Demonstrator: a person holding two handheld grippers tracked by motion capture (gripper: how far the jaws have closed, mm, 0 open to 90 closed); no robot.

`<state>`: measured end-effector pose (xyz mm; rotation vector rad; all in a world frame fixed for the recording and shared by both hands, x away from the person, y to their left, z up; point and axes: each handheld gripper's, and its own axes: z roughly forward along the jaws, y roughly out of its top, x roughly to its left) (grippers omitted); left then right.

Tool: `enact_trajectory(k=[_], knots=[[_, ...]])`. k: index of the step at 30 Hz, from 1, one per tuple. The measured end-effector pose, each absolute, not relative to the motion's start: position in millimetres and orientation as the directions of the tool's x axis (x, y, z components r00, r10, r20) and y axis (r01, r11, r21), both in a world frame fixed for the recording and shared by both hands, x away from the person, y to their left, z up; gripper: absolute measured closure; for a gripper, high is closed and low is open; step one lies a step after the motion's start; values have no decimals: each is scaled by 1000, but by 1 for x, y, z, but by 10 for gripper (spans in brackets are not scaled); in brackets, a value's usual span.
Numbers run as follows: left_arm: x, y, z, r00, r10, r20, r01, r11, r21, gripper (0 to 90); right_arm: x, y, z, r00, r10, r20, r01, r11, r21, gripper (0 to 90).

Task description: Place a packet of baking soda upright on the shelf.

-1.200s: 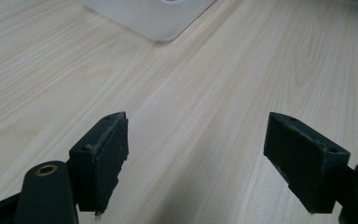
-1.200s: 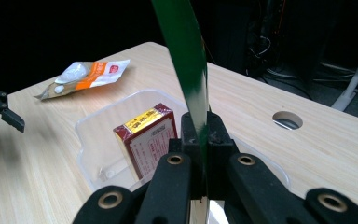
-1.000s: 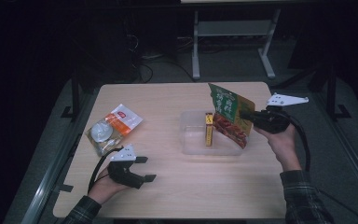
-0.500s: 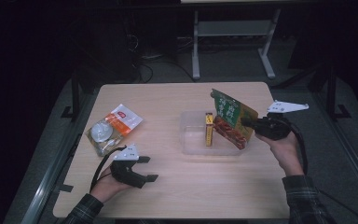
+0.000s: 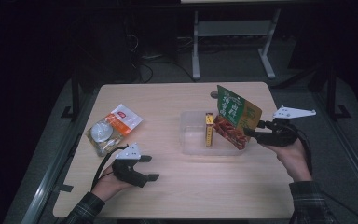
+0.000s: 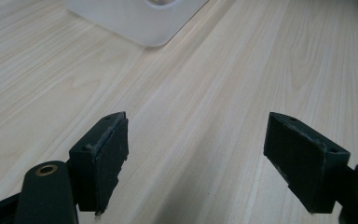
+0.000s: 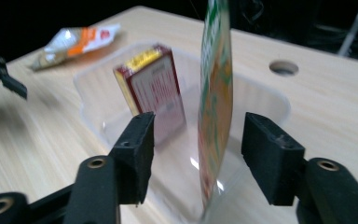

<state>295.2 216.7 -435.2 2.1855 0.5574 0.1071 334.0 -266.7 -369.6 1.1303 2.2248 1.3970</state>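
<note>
Since the earlier frame the right gripper (image 7: 196,154) has sunk slightly and its jaws have just been opening, pads clear of the flat green-and-orange foil snack pouch (image 7: 214,107) standing on edge between them. It stands in the clear plastic tub (image 5: 191,140), at three o'clock of the red-and-yellow carton (image 5: 209,129). The left gripper (image 6: 196,158) rests spread. Light, crinkly, slippery; probably best pinched at its top seam.

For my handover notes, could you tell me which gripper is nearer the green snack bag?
Right. The right gripper has its jaws either side of the green snack bag; the left gripper rests far across the table.
</note>
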Motion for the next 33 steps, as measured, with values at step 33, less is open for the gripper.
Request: enact_trajectory(k=[33], knots=[[296,220,-439,881,455,-129,394,-557,731,215,267,-215,-430,-832,545,103,405,469,785,384]])
